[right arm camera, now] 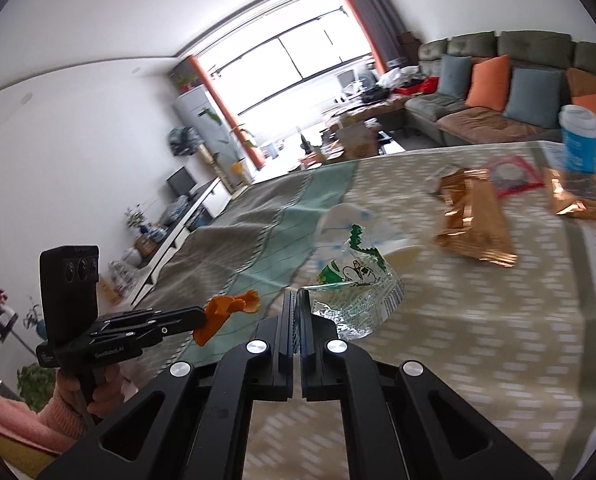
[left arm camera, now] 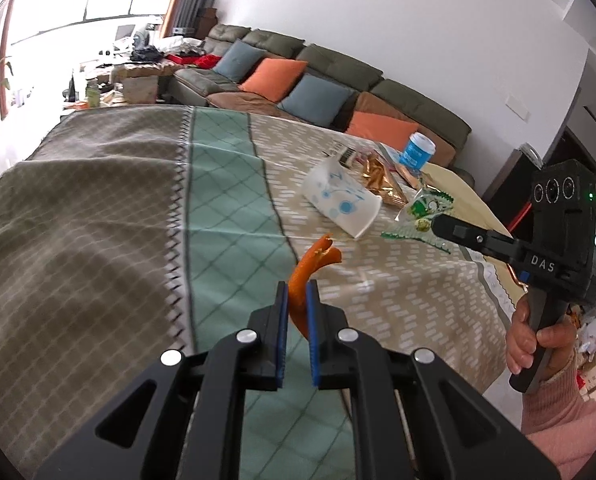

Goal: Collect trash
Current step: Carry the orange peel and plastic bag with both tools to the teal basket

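Observation:
My left gripper (left arm camera: 297, 289) is shut on a strip of orange peel (left arm camera: 312, 268) and holds it above the tablecloth; the gripper and the peel (right arm camera: 222, 312) also show at the left of the right wrist view. My right gripper (right arm camera: 297, 300) is shut on a green and clear plastic wrapper (right arm camera: 354, 284), held above the table; the wrapper (left arm camera: 426, 206) also shows in the left wrist view. A white paper cup (left arm camera: 340, 198) with blue print lies on its side on the table. Gold foil wrappers (right arm camera: 474, 216) lie beyond it.
A blue and white tub (right arm camera: 578, 140) stands at the table's far right, near a red-edged packet (right arm camera: 510, 176) and more gold foil (right arm camera: 578, 200). The patterned tablecloth (left arm camera: 118, 220) covers the table. A sofa (left arm camera: 298, 76) with cushions stands behind.

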A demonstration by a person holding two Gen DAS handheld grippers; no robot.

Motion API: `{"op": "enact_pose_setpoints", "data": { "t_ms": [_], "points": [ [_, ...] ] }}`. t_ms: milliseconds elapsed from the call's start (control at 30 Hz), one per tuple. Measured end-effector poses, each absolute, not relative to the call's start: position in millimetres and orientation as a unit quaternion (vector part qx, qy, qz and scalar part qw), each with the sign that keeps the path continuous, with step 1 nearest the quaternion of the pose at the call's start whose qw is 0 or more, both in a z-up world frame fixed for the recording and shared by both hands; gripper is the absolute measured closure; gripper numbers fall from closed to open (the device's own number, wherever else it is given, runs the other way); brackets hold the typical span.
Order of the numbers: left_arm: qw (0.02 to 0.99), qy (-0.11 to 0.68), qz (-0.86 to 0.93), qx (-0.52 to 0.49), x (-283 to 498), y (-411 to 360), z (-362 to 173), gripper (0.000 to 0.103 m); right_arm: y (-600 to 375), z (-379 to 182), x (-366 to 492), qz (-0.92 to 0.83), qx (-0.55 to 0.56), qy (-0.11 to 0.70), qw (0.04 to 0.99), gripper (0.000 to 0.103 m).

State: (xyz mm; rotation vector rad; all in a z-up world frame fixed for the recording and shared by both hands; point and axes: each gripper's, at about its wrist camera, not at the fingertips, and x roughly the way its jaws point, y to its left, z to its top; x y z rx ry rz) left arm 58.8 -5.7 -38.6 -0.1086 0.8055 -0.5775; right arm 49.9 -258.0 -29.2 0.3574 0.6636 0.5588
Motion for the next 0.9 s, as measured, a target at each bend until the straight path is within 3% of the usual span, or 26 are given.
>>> {"op": "enact_pose_setpoints", "data": {
  "t_ms": [900],
  "points": [
    [0.922, 0.336, -0.150, -0.122, 8, 125, -18, 0.093, -116, -22, 76, 0.418, 0.110, 0.343, 0.834, 0.100]
  ]
}}
